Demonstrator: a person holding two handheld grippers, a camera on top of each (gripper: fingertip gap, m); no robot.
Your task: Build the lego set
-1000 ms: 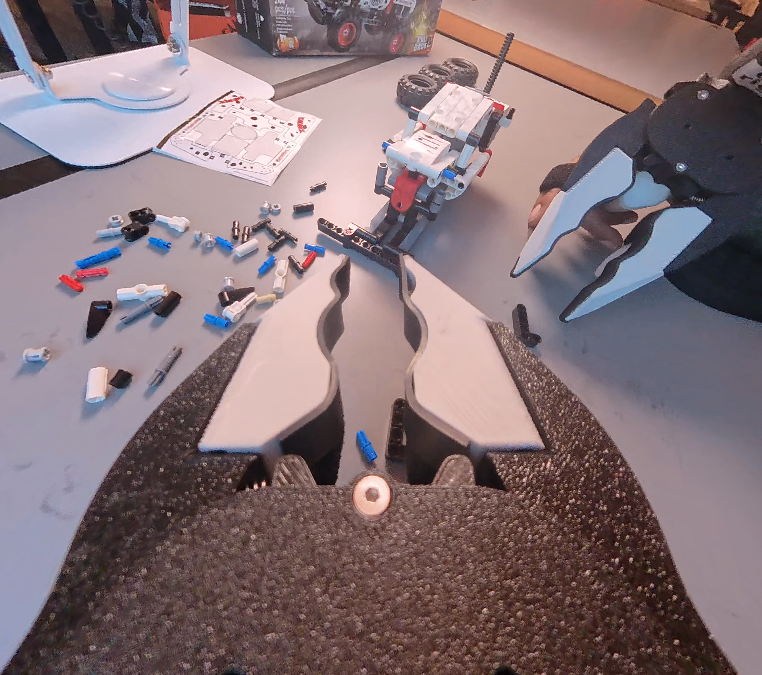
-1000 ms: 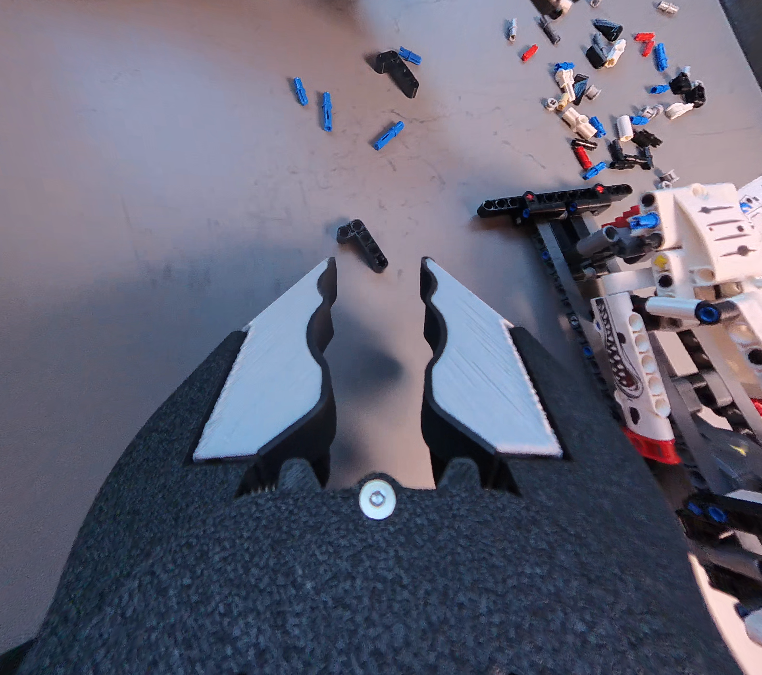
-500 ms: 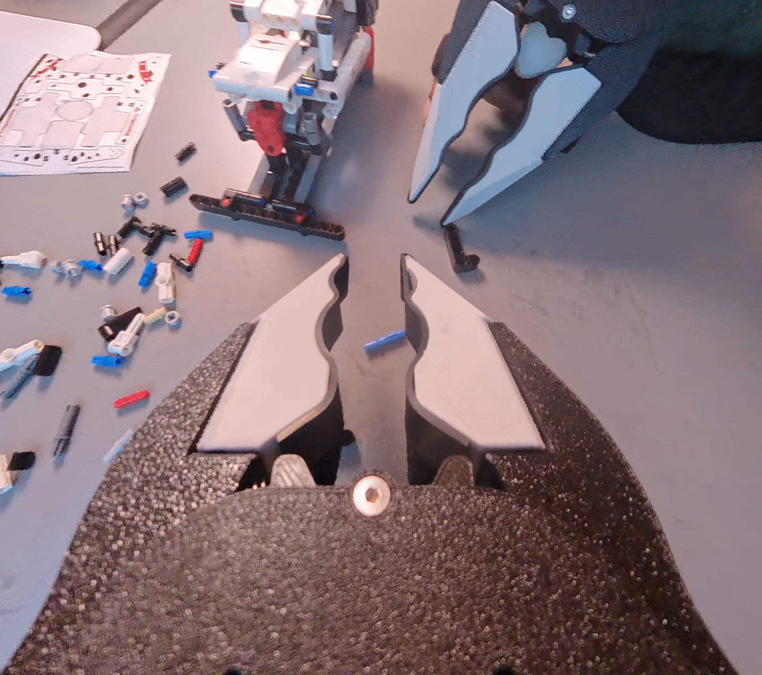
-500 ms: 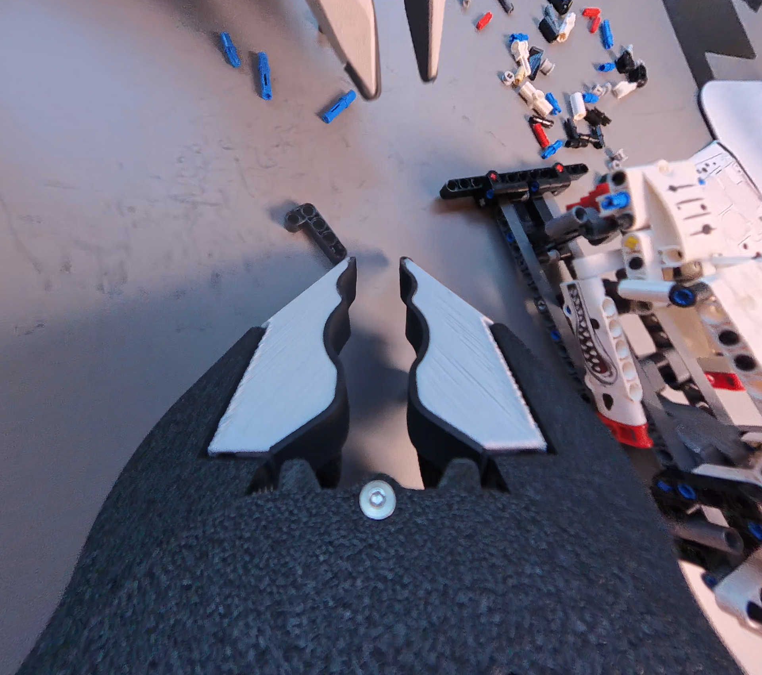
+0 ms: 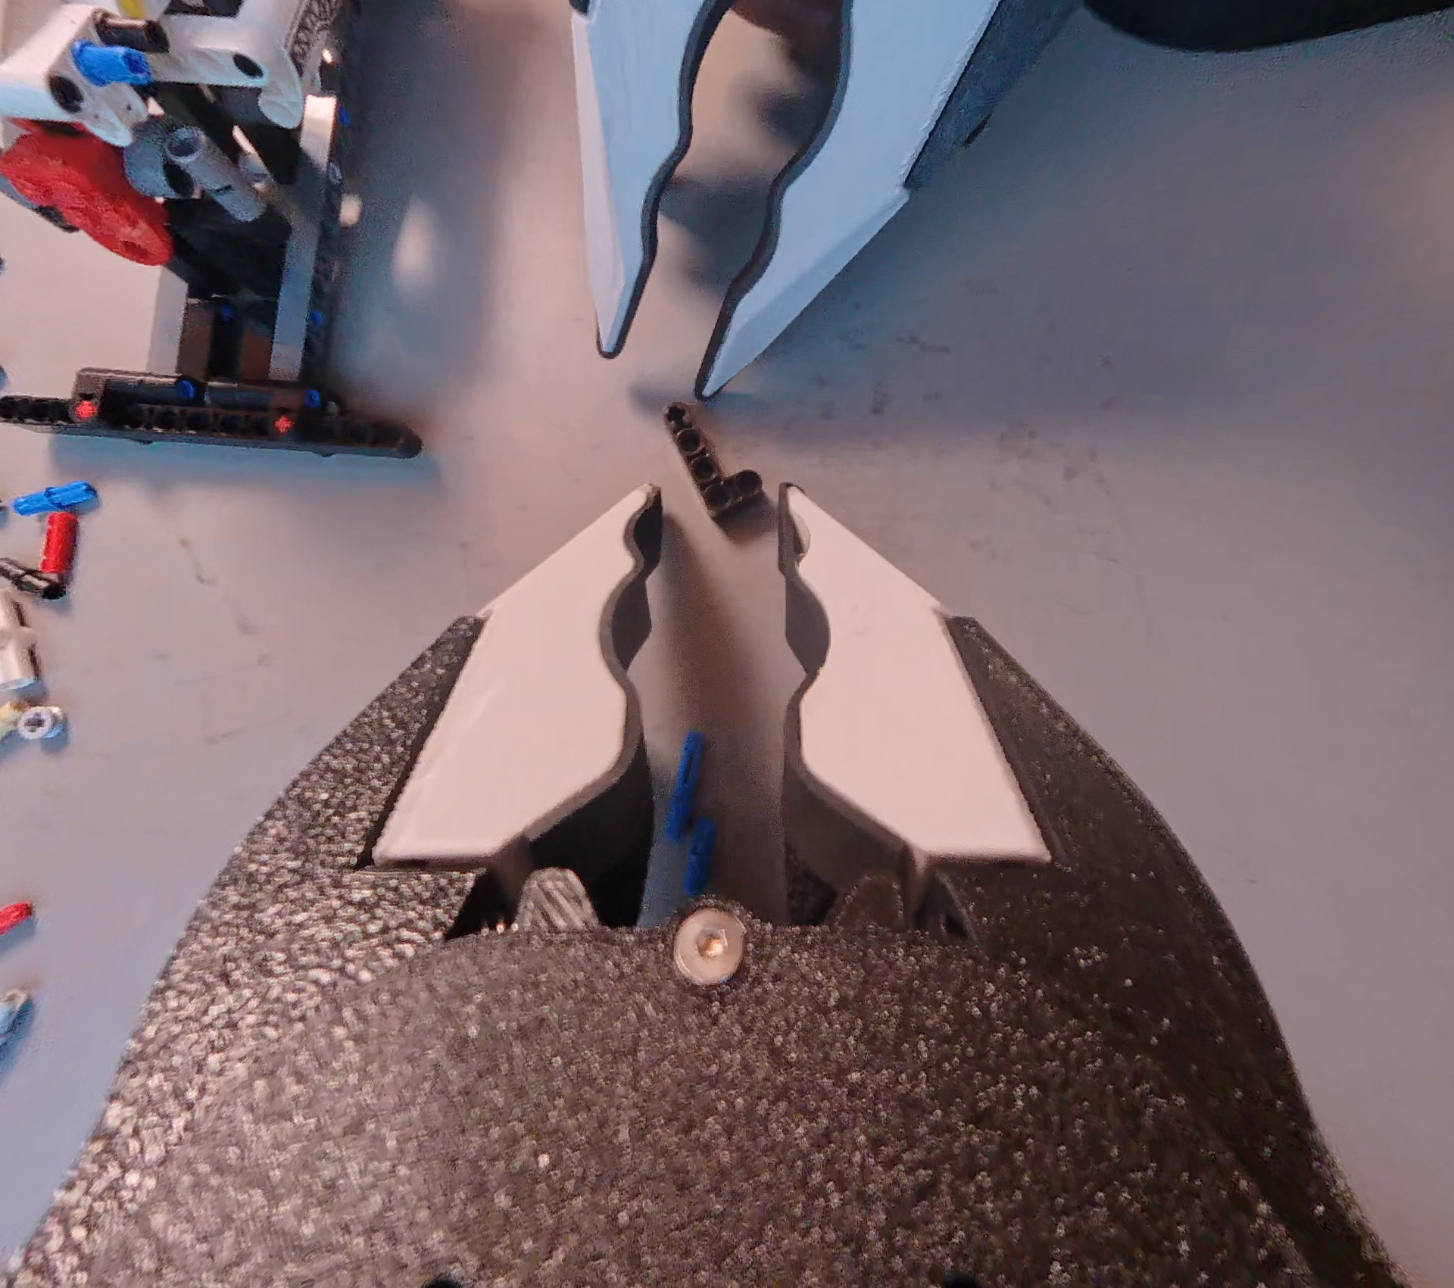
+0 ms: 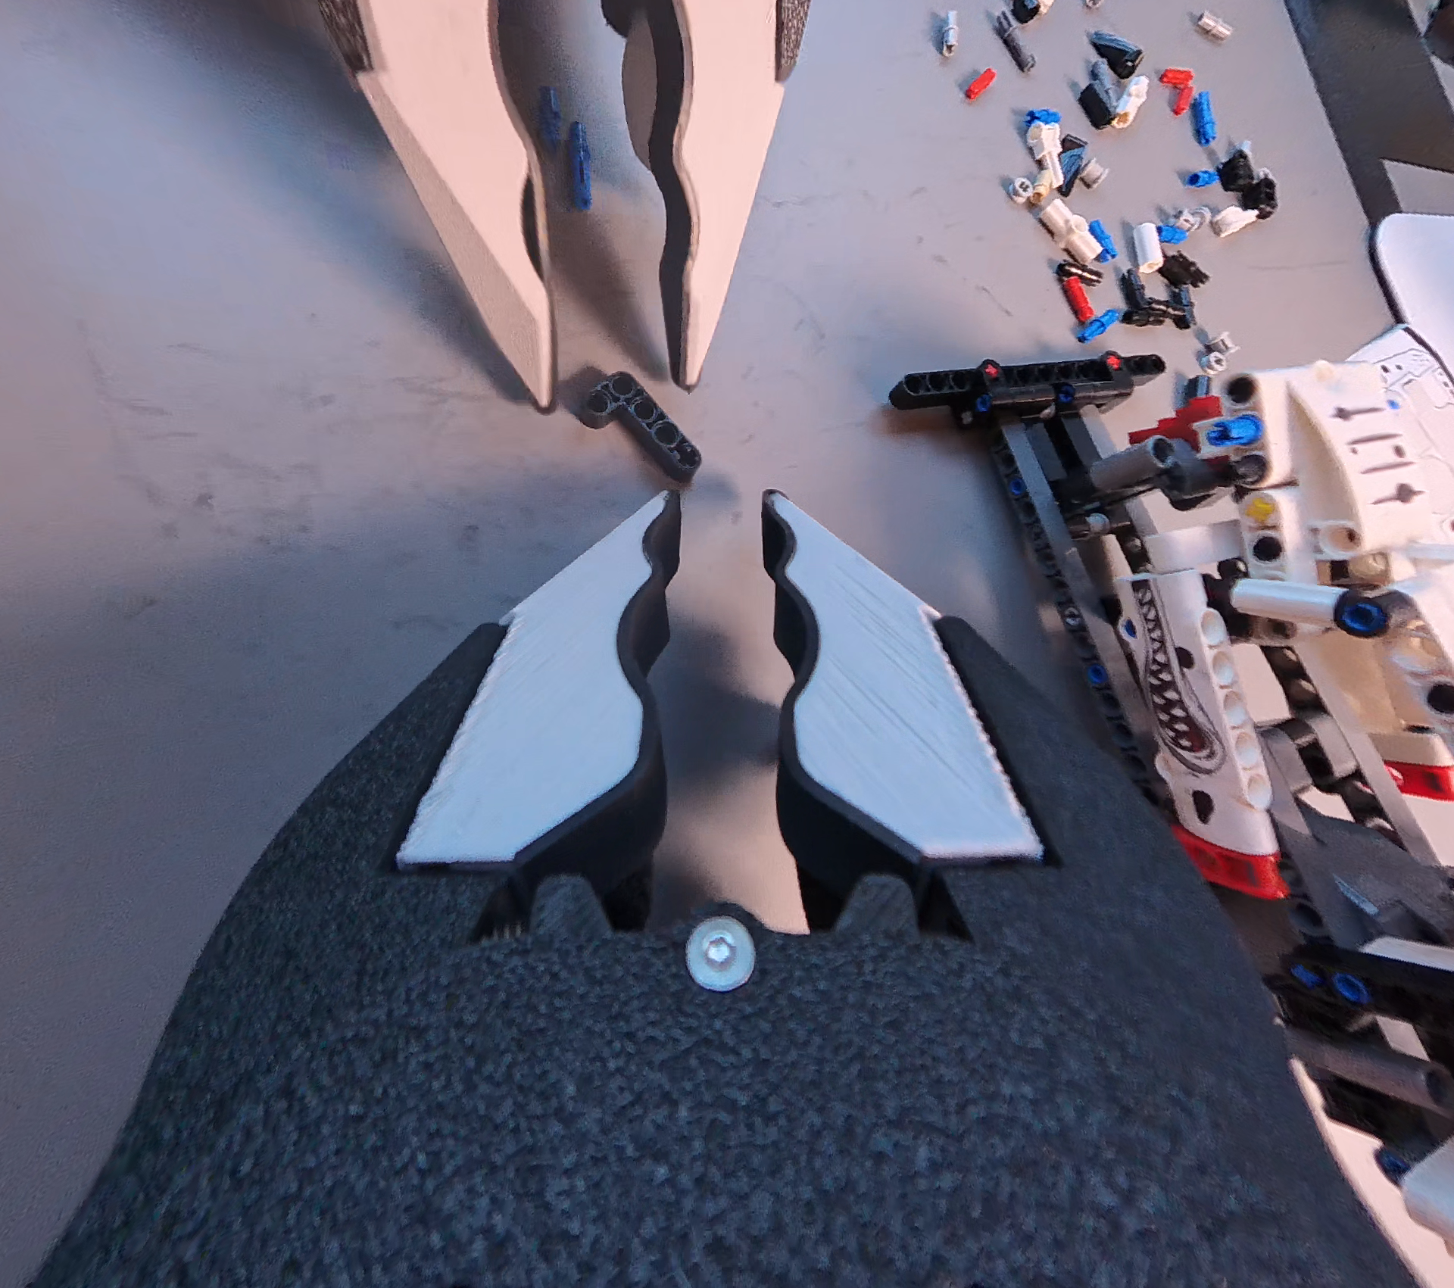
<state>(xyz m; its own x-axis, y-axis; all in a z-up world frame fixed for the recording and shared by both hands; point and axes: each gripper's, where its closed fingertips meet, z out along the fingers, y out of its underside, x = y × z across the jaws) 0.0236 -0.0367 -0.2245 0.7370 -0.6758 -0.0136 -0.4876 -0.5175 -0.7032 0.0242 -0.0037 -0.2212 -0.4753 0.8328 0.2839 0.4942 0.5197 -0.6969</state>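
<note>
Lying between both grippers' tips on the grey table [image 5: 1101, 463], the black L-shaped beam [image 5: 710, 468] is ungripped. The left gripper [image 5: 717, 496] and the right gripper [image 6: 722, 496] face each other, jaws parted, empty. Farther off stands the half-built truck [image 6: 1275, 589], beyond it loose pins [image 6: 1117, 180].

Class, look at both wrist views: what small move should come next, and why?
Probably close the left gripper on the black L-shaped beam. The beam lies flat on the table, its short leg between that gripper's open fingertips, and the right gripper is open and holds nothing.
</note>
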